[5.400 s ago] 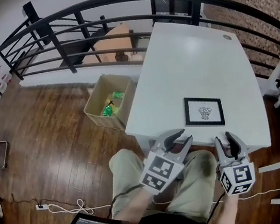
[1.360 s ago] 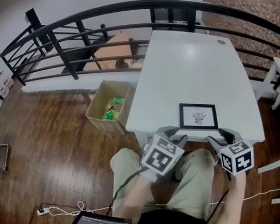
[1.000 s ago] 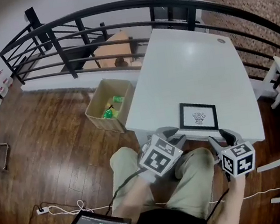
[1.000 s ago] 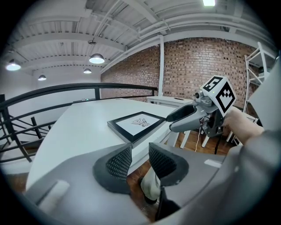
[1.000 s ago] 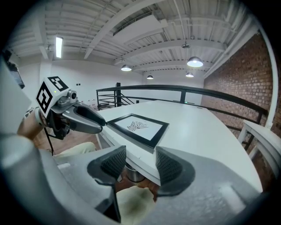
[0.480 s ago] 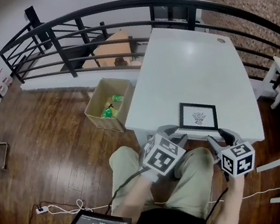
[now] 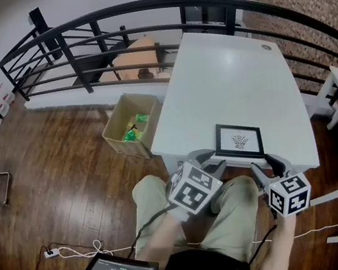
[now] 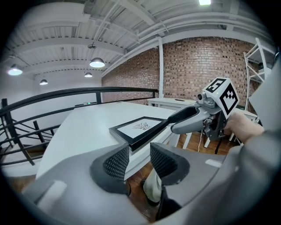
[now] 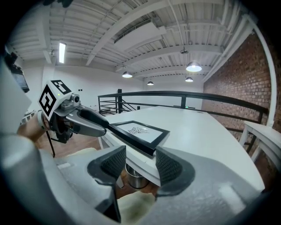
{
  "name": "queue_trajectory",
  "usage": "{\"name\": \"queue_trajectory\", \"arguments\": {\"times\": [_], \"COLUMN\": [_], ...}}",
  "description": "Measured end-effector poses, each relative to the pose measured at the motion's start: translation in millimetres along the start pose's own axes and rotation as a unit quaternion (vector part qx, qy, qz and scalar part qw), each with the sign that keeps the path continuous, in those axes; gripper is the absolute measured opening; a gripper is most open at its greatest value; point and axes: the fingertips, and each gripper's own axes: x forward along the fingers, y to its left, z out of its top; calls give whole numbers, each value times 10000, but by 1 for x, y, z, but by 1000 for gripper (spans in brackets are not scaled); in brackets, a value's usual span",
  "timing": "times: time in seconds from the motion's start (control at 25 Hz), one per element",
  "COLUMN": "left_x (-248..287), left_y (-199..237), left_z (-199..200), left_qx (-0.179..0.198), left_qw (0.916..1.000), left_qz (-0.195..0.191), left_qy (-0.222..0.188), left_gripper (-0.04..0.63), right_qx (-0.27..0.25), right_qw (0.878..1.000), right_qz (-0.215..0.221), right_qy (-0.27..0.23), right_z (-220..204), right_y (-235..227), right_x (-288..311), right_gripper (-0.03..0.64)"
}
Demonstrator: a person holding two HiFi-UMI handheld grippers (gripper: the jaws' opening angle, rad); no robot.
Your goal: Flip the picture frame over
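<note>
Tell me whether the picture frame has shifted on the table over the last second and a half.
No. The picture frame lies face up in the same spot, just as close to the near edge of the white table.

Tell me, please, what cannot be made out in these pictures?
Back of the picture frame: every view, it faces the table.
Drawing in the frame: too small in every view.
Green things in the cardboard box: head view, too small.
Metal container under the table: right gripper view, the right gripper fingers cover it partly.
</note>
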Motion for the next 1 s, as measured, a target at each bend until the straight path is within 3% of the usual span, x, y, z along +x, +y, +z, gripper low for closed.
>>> {"name": "queue_trajectory", "arguments": {"times": [1.0], "left_x": [-29], "left_y": [-5], "left_z": [36], "left_qx": [-9], "left_qw": [9982], "left_qz": [65], "left_qy": [-589], "left_gripper": [160], "right_qx": [-467], "right_qw": [9981], "right_qz": [-224], "right_qy": [-346], "right_z": [32], "right_y": [7], "right_x": [-32], "right_gripper": [201]}}
